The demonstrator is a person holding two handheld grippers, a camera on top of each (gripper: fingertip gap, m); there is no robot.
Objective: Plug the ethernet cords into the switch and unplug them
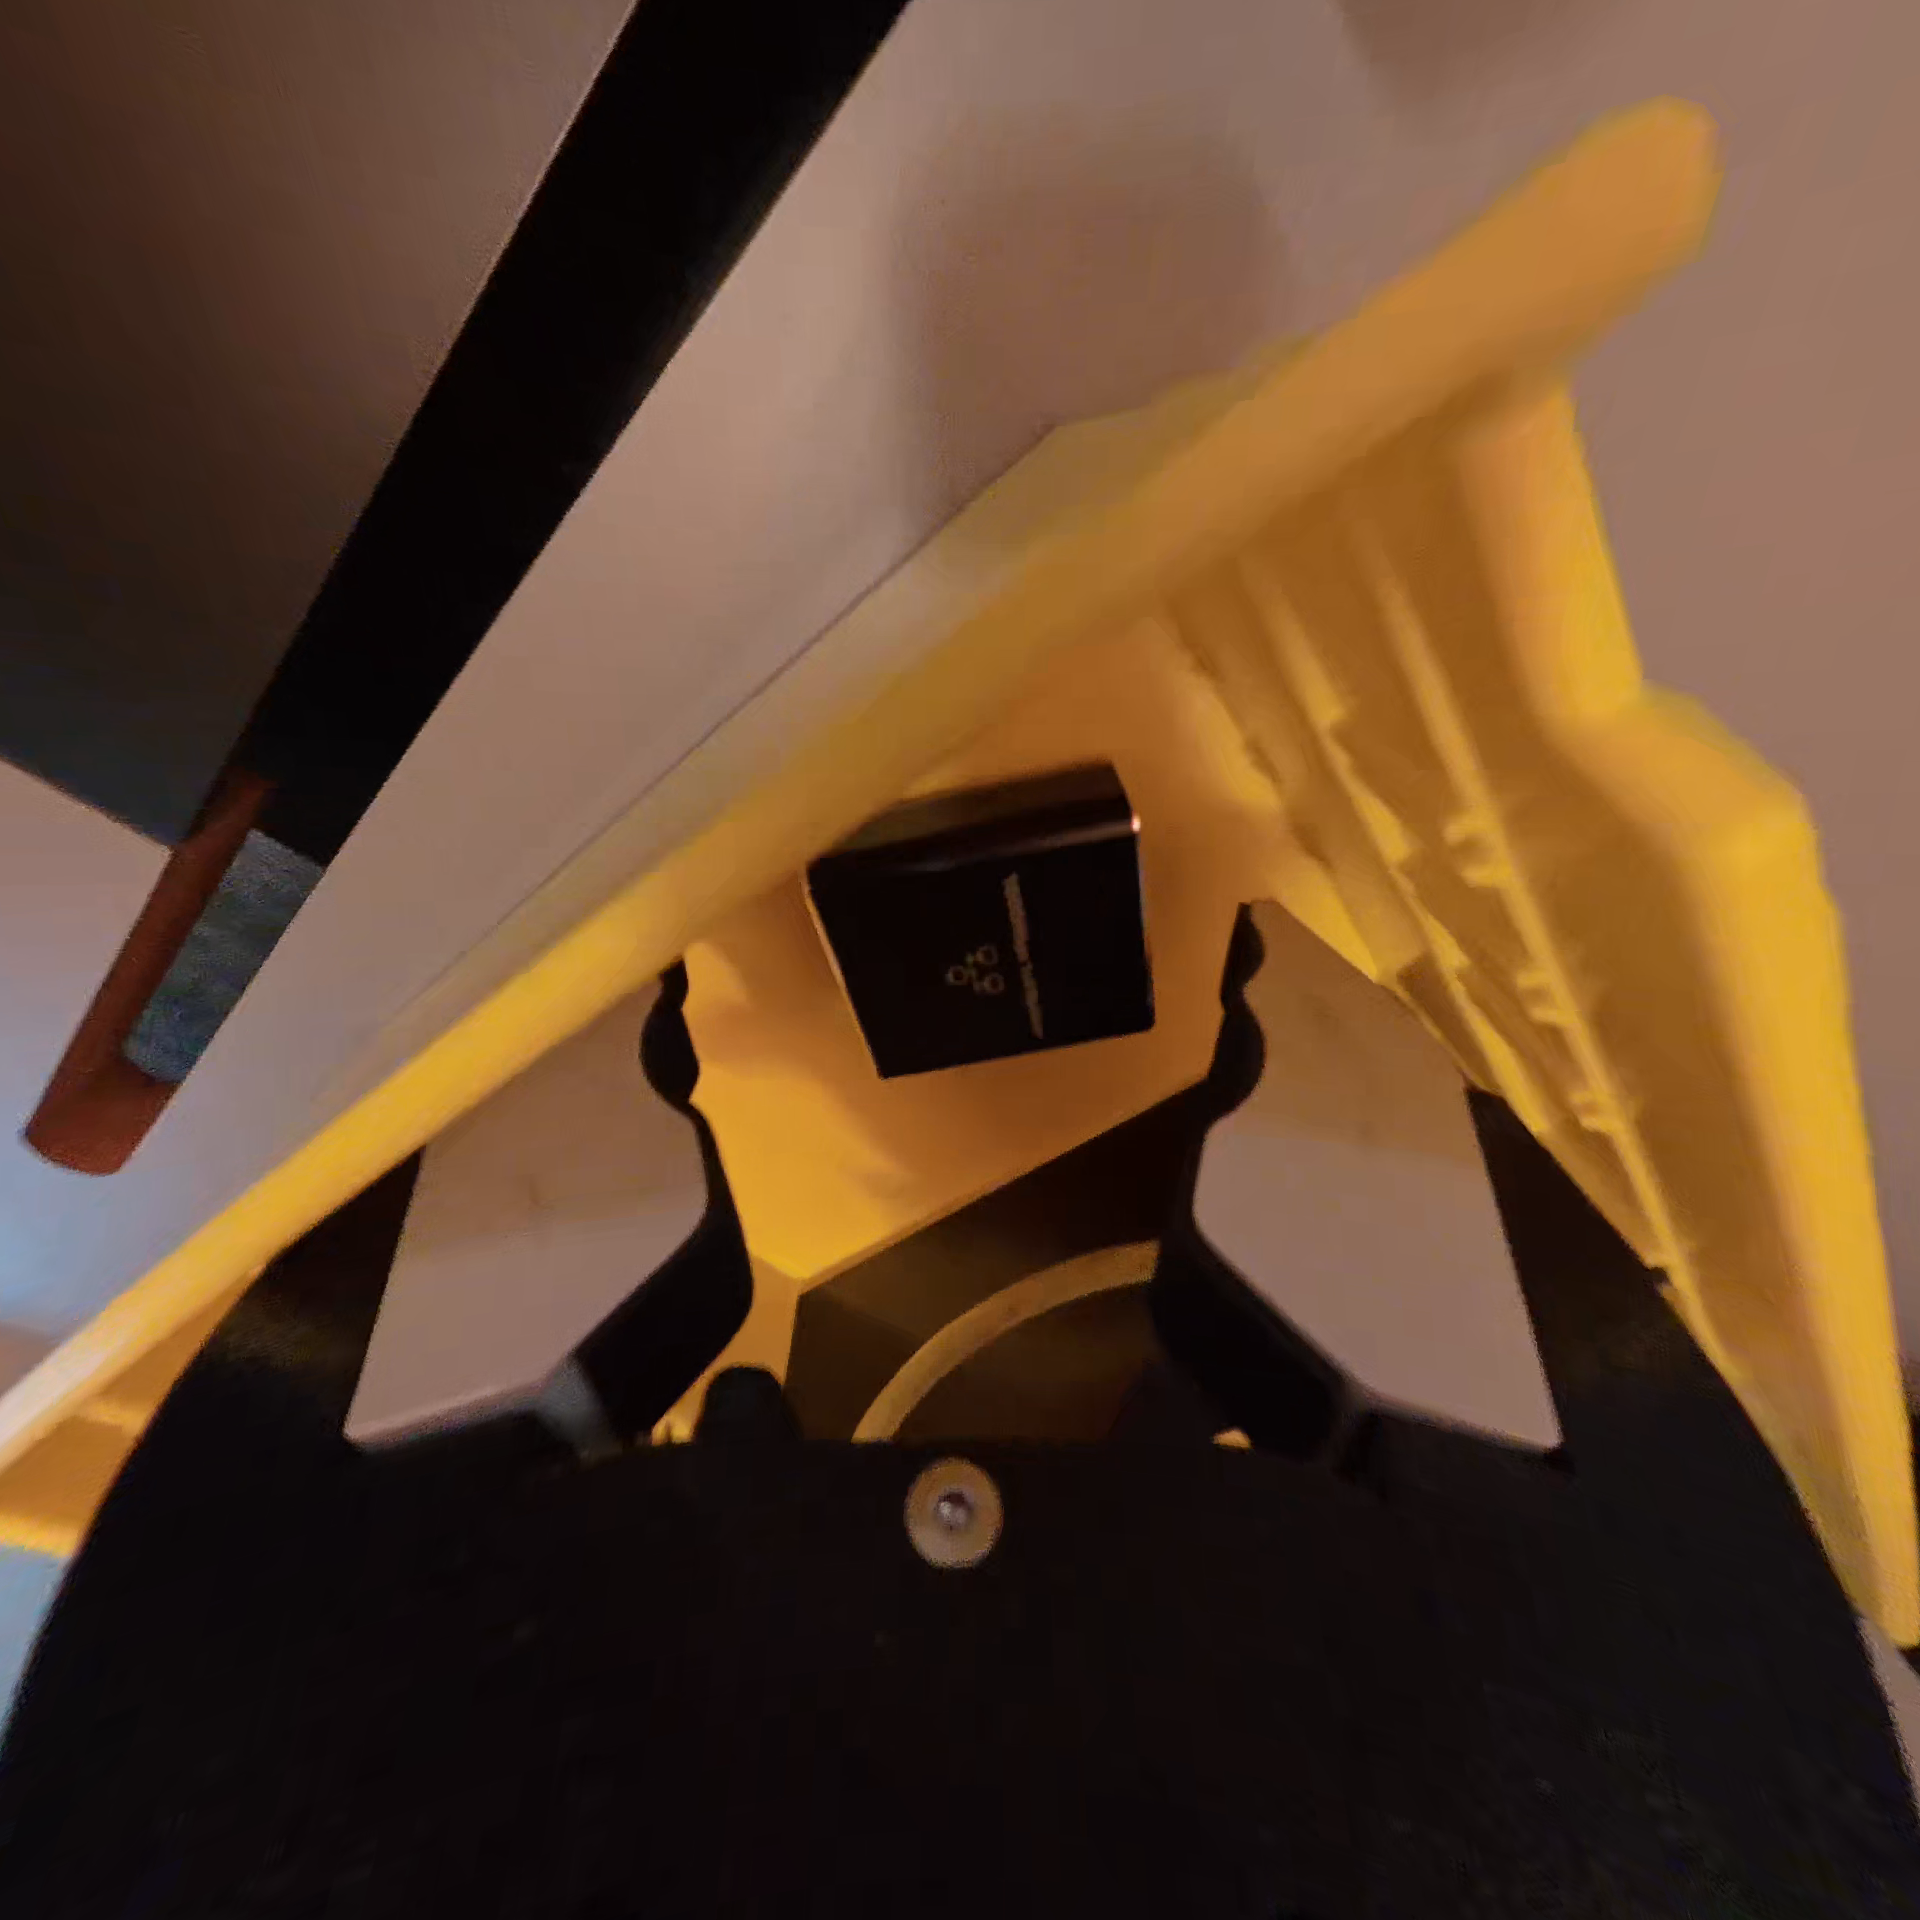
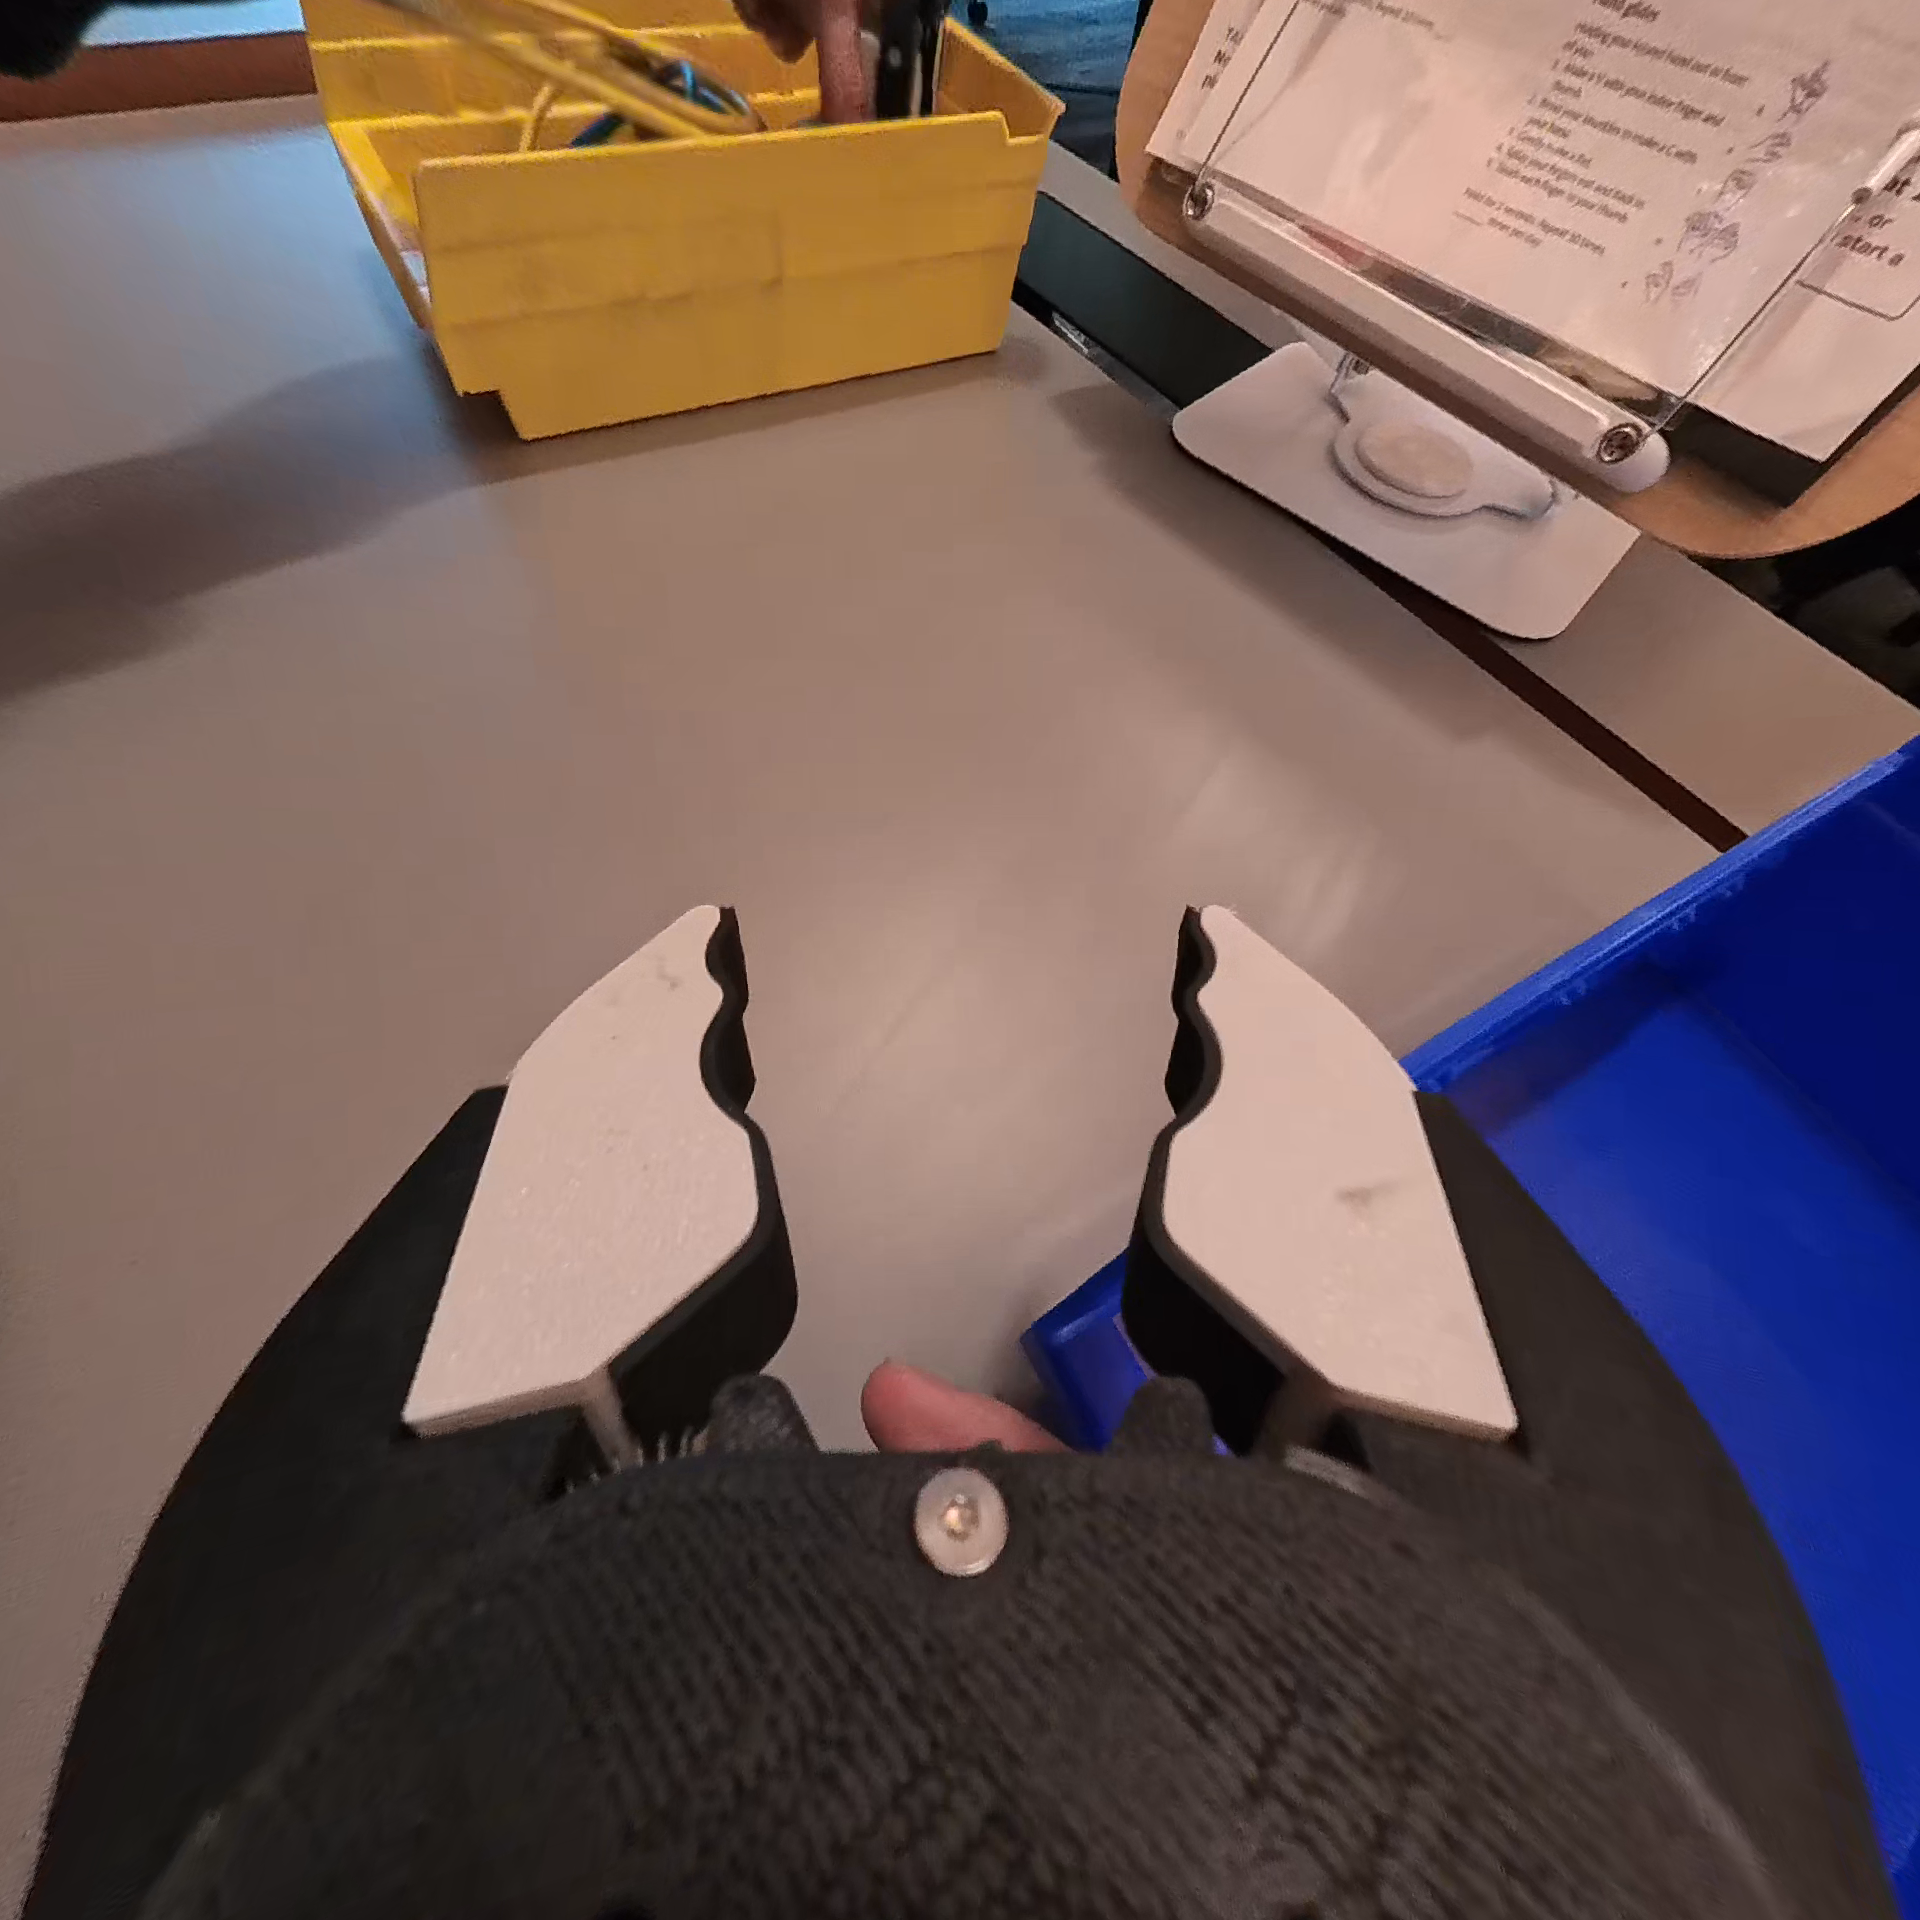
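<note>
On my left gripper (image 1: 961,997) the jaws stand spread apart with nothing clamped; between and just beyond their tips I see a small black box, the switch (image 1: 982,935), lying inside the yellow bin (image 1: 1299,540), whose ribbed wall fills the upper right of the left wrist view. The view is blurred, so I cannot tell whether the fingertips touch the switch.

My right gripper (image 2: 961,925) hovers over the bare grey surface (image 2: 623,644), jaws released and wide, holding nothing. A fingertip (image 2: 935,1418) of my hand shows beneath its body. Far left of it, at the back of the surface, stands the yellow bin (image 2: 717,270) with yellow and blue ethernet cords (image 2: 623,94) heaped inside. To the right of the bin a document stand (image 2: 1455,312) holds a printed sheet. At the near right, beside the right finger (image 2: 1309,1195), is a blue bin (image 2: 1714,1143).
</note>
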